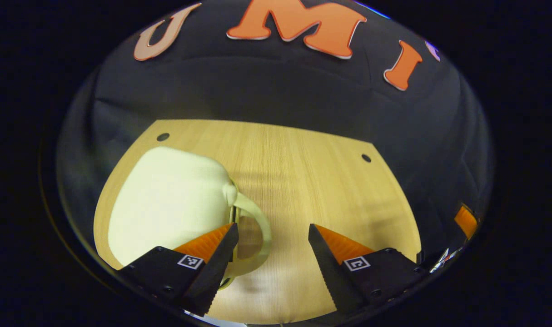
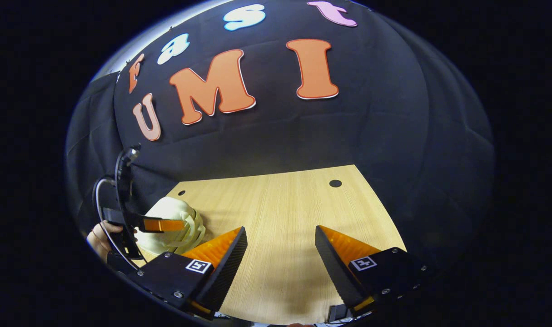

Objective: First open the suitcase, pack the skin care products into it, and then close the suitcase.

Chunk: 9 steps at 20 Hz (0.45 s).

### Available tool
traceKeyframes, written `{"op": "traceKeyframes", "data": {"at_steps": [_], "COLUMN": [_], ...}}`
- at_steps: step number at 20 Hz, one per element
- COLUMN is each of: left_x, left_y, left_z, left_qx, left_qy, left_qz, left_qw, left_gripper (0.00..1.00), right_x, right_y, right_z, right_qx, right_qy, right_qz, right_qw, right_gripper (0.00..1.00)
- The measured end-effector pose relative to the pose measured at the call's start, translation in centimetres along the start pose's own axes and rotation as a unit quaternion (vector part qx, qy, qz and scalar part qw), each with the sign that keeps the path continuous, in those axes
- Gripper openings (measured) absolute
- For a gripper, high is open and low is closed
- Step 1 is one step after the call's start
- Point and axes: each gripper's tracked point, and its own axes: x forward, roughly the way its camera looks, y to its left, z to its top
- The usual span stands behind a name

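A small cream suitcase (image 1: 166,204) lies flat on the wooden table (image 1: 312,181), lid down, with its looped handle (image 1: 260,227) pointing toward the table's middle. My left gripper (image 1: 272,231) is open just above it; one finger overlaps the handle, the other hangs over bare wood. In the right gripper view the same suitcase (image 2: 171,213) sits at the far left, with the left gripper (image 2: 162,224) over it and a hand (image 2: 98,234) holding that gripper. My right gripper (image 2: 280,236) is open above bare table (image 2: 280,200), well right of the suitcase, holding nothing.
Two dark round holes (image 1: 366,158) (image 1: 162,136) mark the table's far corners. The black cloth wall (image 1: 280,91) rises right behind the far edge. A cable (image 2: 101,195) loops off the left gripper's body.
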Motion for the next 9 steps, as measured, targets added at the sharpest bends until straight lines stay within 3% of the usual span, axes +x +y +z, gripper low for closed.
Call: {"op": "traceKeyframes", "data": {"at_steps": [4, 6, 9], "left_x": [-6.3, -6.0, -10.9], "left_y": [-3.1, -1.9, -1.6], "left_z": [8.4, 8.3, 12.1], "left_qx": [-0.011, 0.006, 0.046], "left_qy": [-0.171, -0.218, -0.296], "left_qz": [-0.009, 0.006, 0.050], "left_qw": [0.985, 0.976, 0.953], "left_gripper": [0.96, 0.96, 0.97], "right_x": [-0.2, -0.7, -1.8], "right_y": [0.3, 0.7, 1.4], "right_z": [2.8, 4.3, 6.1], "right_qx": [-0.038, -0.056, -0.069], "right_qy": [-0.049, -0.084, -0.137], "right_qz": [0.011, 0.017, 0.016], "right_qw": [0.998, 0.995, 0.988], "right_gripper": [0.96, 0.96, 0.95]}}
